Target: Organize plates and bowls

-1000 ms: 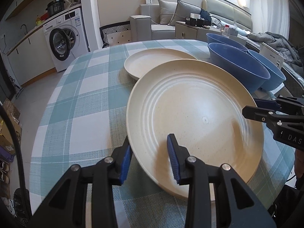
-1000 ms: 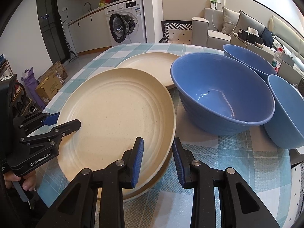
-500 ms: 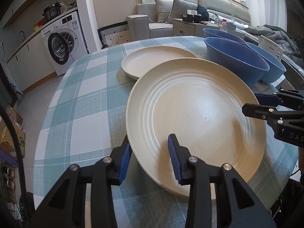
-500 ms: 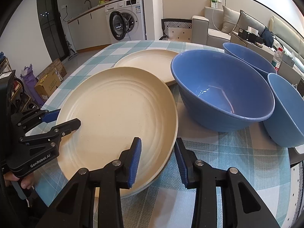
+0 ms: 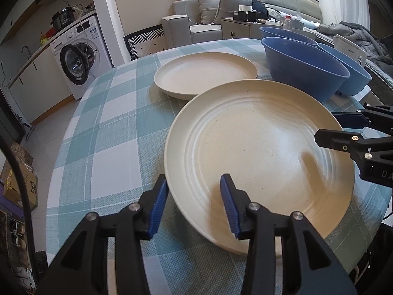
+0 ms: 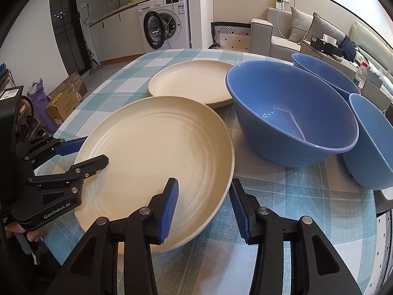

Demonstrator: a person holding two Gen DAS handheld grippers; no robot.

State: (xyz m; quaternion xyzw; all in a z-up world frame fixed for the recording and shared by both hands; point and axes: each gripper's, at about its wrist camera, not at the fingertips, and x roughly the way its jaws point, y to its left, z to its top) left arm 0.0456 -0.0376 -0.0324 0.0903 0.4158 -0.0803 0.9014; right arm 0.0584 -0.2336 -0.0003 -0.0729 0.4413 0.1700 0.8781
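Two cream plates share a round table under a teal-and-white checked cloth [image 5: 103,132]. From the left wrist, the large plate [image 5: 258,152] lies flat at the near edge and the far plate [image 5: 206,73] sits just behind it, so close that I cannot tell whether the rims touch; three blue bowls [image 5: 304,68] crowd the right side. A washing machine [image 5: 78,61] stands off to the left and a grey sofa [image 5: 196,22] at the back. The left gripper [image 5: 194,201] straddles the large plate's near rim, its jaws opening and the blue pads clear of the rim, wider than a second ago when they pinched it. From the right wrist, the nearest bowl [image 6: 292,118] sits just right of the large plate [image 6: 157,152], with the far plate [image 6: 191,81] beyond. The right gripper [image 6: 203,204] brackets the plate's right rim, jaws also opening, pads off it. A second ago a second rim showed beneath this plate; now it rests level.
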